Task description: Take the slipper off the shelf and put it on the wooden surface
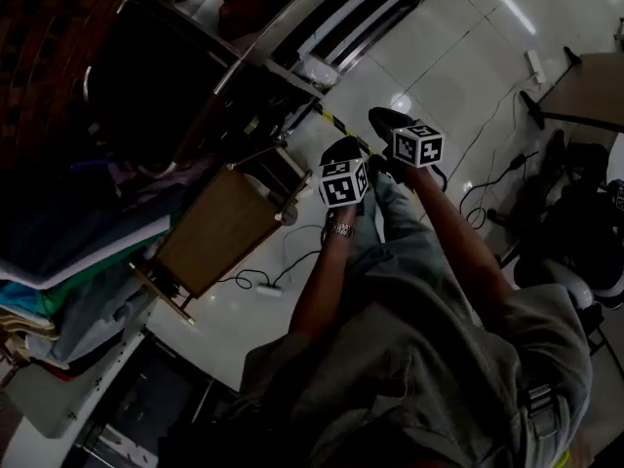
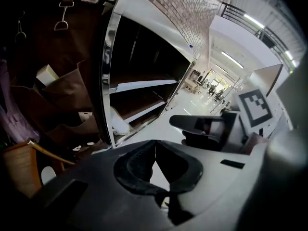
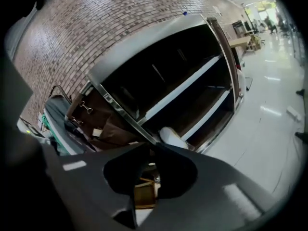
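Note:
A white slipper [image 2: 118,122] lies on the lower board of a dark, metal-framed shelf [image 2: 107,81]; it also shows in the right gripper view [image 3: 172,137] and as a pale shape in the head view [image 1: 315,69]. The wooden surface [image 1: 216,230] is a small table top left of my hands, and a bit of it shows below the right jaws [image 3: 144,195]. My left gripper [image 1: 340,149] and right gripper [image 1: 387,118] hang side by side above the floor, well short of the shelf. Both are shut with nothing between the jaws. The right gripper [image 2: 202,127] also appears in the left gripper view.
Folded clothes [image 1: 68,261] are stacked left of the wooden table. Brown bags [image 2: 62,90] hang on clips beside the shelf. Cables [image 1: 263,281] trail over the glossy white floor. A desk [image 1: 595,86] and dark chairs [image 1: 585,213] stand at the right.

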Demonstrator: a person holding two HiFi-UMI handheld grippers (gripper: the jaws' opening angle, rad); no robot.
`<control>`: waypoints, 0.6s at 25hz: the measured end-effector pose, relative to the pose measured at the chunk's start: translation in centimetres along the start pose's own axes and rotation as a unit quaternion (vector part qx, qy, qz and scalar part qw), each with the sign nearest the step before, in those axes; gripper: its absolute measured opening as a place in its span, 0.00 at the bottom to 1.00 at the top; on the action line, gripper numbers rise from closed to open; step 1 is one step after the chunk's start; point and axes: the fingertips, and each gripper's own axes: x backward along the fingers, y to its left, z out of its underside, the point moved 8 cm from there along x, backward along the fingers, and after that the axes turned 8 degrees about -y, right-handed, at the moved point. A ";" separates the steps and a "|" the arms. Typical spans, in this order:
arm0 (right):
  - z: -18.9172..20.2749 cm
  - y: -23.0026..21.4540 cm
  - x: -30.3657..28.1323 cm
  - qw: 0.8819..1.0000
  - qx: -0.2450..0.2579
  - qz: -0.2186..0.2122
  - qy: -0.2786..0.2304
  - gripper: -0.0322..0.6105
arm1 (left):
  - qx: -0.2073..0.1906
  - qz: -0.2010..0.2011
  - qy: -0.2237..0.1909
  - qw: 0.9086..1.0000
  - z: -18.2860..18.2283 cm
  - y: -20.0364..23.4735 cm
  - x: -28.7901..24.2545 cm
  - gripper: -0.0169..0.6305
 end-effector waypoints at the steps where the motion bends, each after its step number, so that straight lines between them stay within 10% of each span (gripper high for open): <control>1: 0.4 -1.3 -1.6 1.000 -0.001 0.007 -0.001 0.11 | -0.003 -0.002 0.000 1.000 0.2 0.5 -0.6 0.03; 15: 16.0 -16.8 -26.8 0.977 -0.204 -0.008 -0.055 0.60 | 0.002 -0.070 -0.044 0.997 8.2 11.6 -9.2 0.03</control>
